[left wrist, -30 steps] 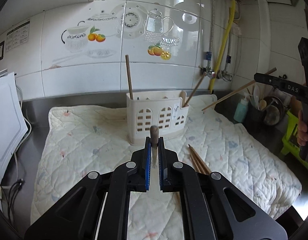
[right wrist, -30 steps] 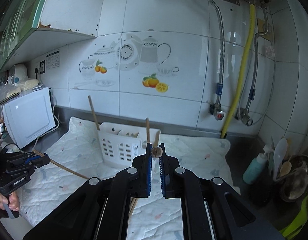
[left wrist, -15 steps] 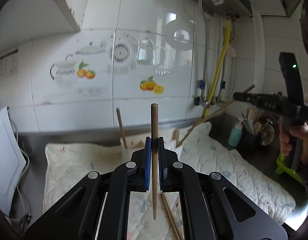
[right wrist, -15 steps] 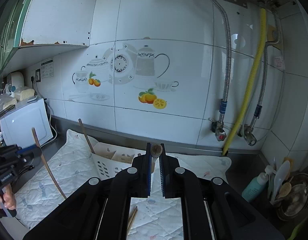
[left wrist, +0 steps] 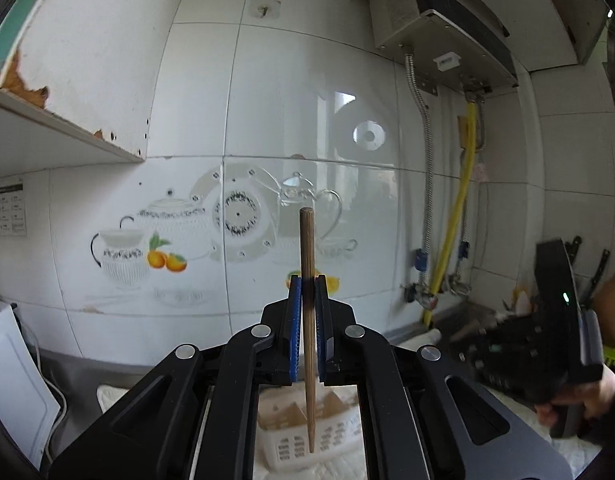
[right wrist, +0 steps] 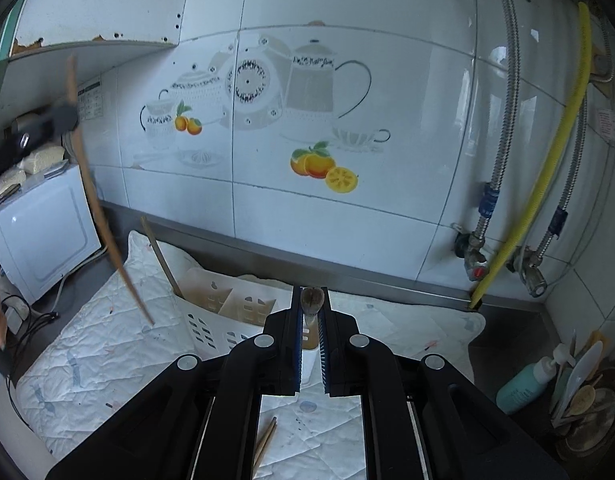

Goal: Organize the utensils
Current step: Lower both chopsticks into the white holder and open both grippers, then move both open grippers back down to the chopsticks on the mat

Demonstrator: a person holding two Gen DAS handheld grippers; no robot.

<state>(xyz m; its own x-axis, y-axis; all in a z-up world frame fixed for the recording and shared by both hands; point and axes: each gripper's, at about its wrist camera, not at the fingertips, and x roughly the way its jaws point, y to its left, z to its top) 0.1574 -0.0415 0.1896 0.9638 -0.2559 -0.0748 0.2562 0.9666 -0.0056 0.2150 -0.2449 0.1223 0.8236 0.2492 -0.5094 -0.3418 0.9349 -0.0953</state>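
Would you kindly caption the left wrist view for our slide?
Left tongs hold a wooden chopstick upright above the white utensil caddy.

My left gripper (left wrist: 306,292) clamps a brown wooden chopstick (left wrist: 307,320) upright, tapered tip down above the white slotted utensil holder (left wrist: 303,446); two chopsticks (right wrist: 265,442) lie flat.

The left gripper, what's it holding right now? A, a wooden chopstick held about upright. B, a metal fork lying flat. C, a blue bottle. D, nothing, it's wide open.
A: in the left wrist view the left gripper has its blue pads shut on a wooden chopstick, which stands about upright with its thin tip pointing down over the white utensil caddy.
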